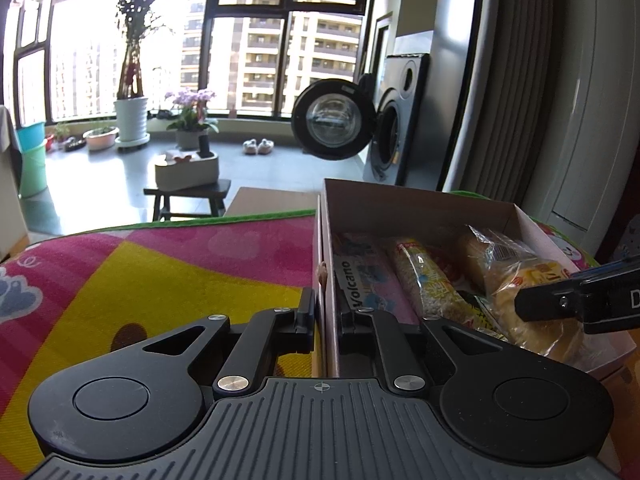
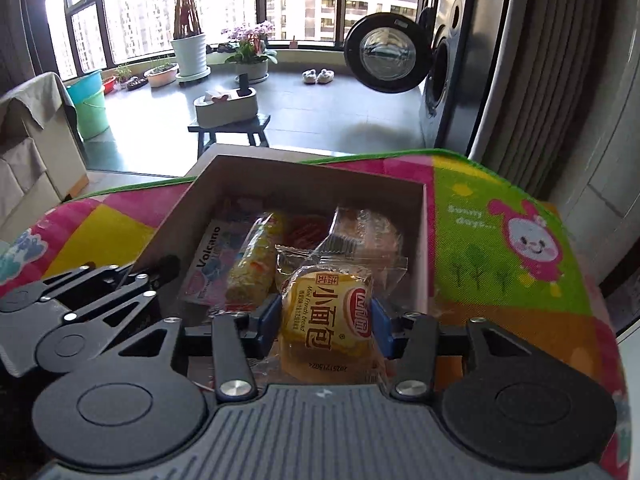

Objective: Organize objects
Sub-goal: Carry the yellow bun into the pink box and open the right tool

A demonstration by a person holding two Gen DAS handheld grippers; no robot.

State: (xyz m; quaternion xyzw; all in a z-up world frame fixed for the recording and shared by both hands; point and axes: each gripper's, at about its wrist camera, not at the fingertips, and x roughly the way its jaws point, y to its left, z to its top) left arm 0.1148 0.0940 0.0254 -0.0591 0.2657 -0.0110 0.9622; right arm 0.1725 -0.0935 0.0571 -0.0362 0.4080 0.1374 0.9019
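A pink cardboard box (image 1: 400, 196) (image 2: 304, 176) sits on a colourful play mat (image 1: 160, 272) (image 2: 500, 240). My left gripper (image 1: 326, 316) (image 2: 166, 266) is shut on the box's left wall. A yellow mini French bread packet (image 2: 326, 312) (image 1: 516, 288) hangs over the box's near end, with my right gripper (image 2: 326, 326) (image 1: 536, 306) shut on it. Inside the box lie a Volcano packet (image 1: 360, 276) (image 2: 212, 256), a yellow rice bar (image 1: 428, 276) (image 2: 252, 264) and another clear-wrapped bread (image 2: 368, 232).
Beyond the mat's far edge stands a dark stool with a white tissue holder (image 1: 188, 168) (image 2: 226, 106). A washing machine with its round door open (image 1: 332, 120) (image 2: 386, 52) stands at the right. Potted plants (image 1: 130, 116) line the window. A cardboard box (image 2: 32, 152) sits far left.
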